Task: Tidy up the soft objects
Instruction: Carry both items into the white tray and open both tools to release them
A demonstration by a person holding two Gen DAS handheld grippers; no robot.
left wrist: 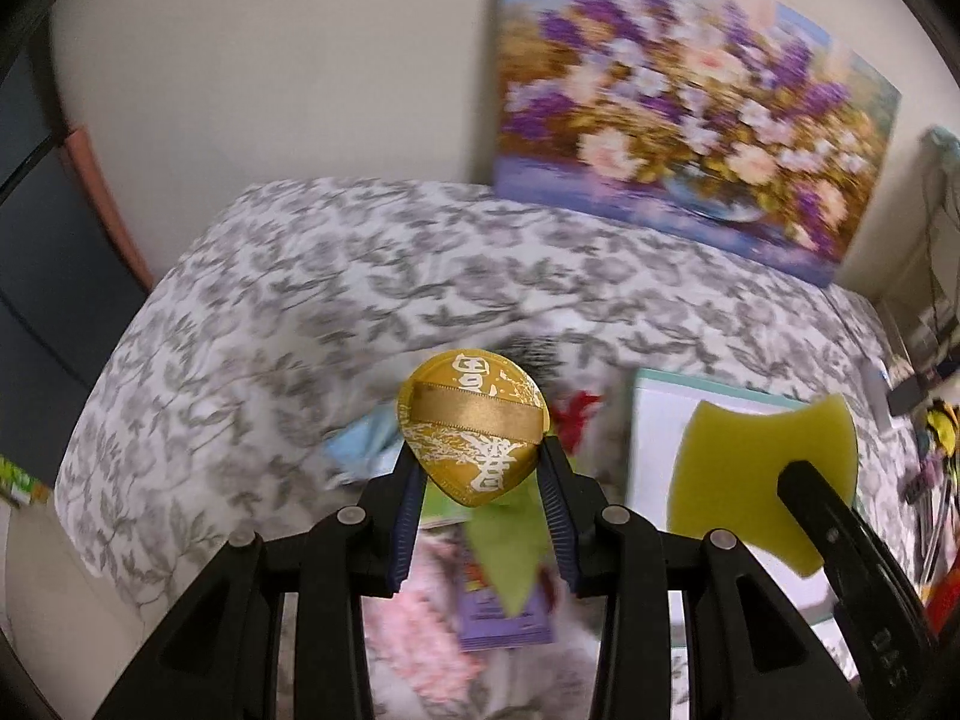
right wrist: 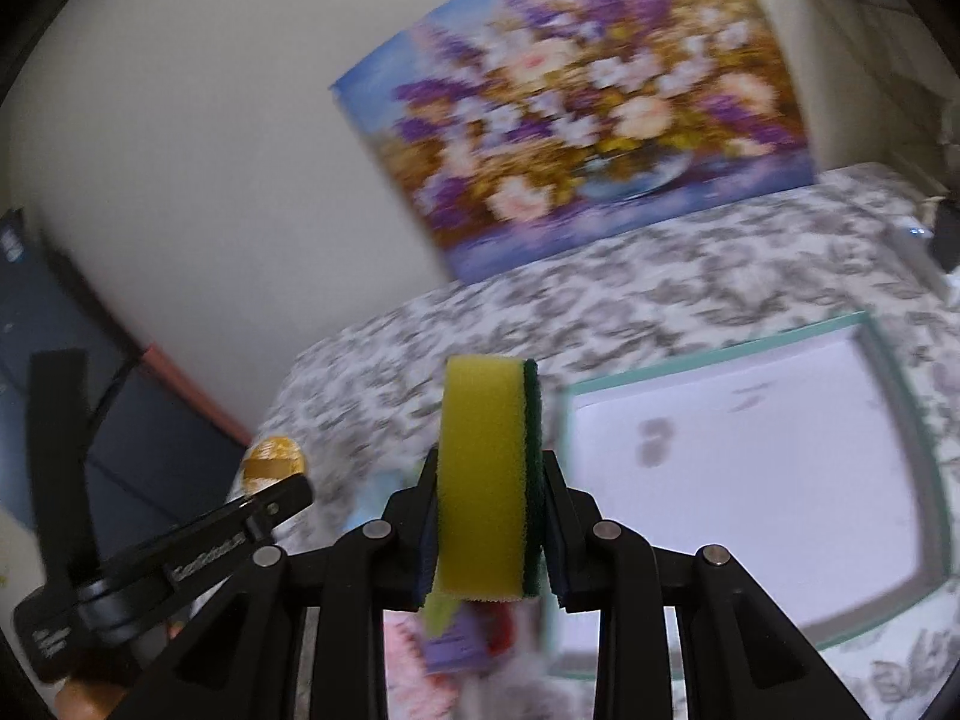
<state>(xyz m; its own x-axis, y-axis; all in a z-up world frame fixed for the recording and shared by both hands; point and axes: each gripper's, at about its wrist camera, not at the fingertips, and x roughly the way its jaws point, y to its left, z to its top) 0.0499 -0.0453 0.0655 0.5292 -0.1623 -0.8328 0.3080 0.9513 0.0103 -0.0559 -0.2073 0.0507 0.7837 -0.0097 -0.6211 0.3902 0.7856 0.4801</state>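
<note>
Over on the left, the left gripper [left wrist: 480,480] has its fingers [left wrist: 410,501] clamped on the sides of a gold teardrop-shaped powder puff [left wrist: 474,435] with white lettering and a satin ribbon band, held up above the bed with the grey leaf-print cover [left wrist: 252,300]. Underneath it lies a blurred jumble of pink, purple and green soft things [left wrist: 486,588]. Moving right, the right gripper [right wrist: 489,498] has its fingers [right wrist: 555,528] pressed tight on a yellow sponge with a dark green scouring layer [right wrist: 483,480], held on edge in the air. Just beyond it, a shallow white box with a teal rim [right wrist: 750,462] sits open on the bed. Behind everything, a flower painting on canvas [right wrist: 588,120] leans against the pale wall.
</note>
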